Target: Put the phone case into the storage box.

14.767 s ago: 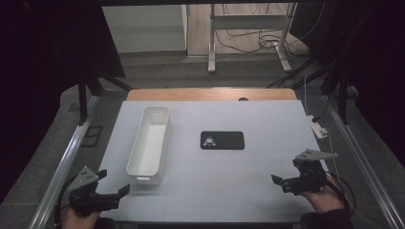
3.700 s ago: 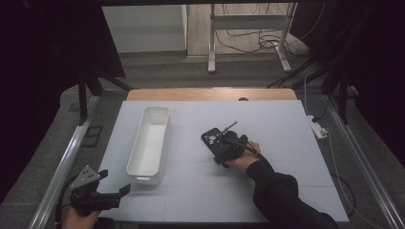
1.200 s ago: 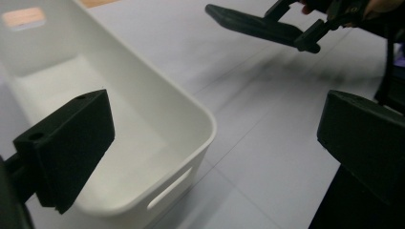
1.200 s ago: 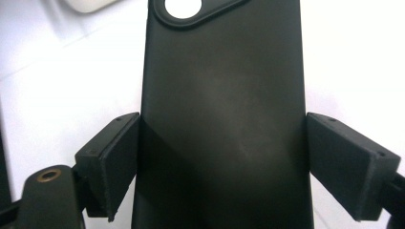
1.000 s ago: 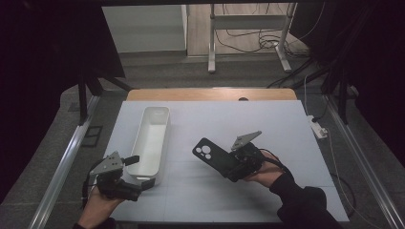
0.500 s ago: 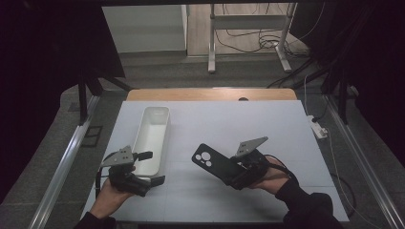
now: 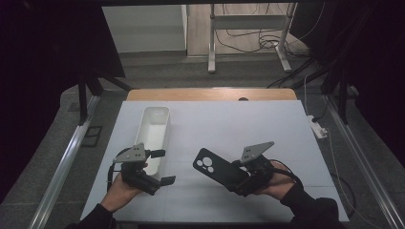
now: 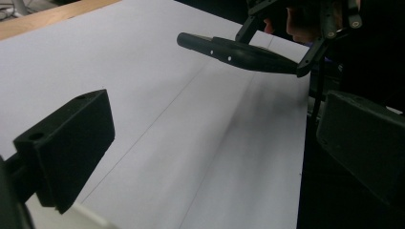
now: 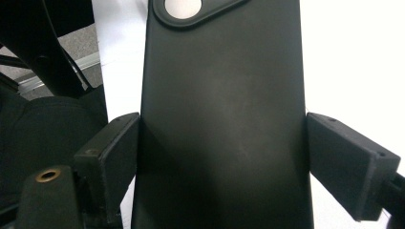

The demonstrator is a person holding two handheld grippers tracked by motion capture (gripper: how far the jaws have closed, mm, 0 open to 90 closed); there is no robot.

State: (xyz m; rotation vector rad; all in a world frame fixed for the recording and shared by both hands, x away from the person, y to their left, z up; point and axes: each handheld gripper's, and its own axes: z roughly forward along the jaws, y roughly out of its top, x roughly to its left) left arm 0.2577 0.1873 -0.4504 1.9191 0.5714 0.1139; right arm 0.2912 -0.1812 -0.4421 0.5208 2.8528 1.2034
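High view: my right gripper (image 7: 239,177) pinches the phone (image 7: 217,168), lifted off the table (image 7: 267,119); left gripper (image 7: 160,167) sits w/ jaws spread beside the tray (image 7: 155,129). Left gripper view: jaws wide apart, phone (image 8: 239,51) ahead, clear of them. Right gripper view: both jaws tight on the phone's (image 9: 224,119) edges.

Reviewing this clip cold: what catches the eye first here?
The black phone case, lifted off the white table and clamped across its sides by the right gripper at front right. Next, the left gripper, jaws wide apart, beside the near end of the long white tray.
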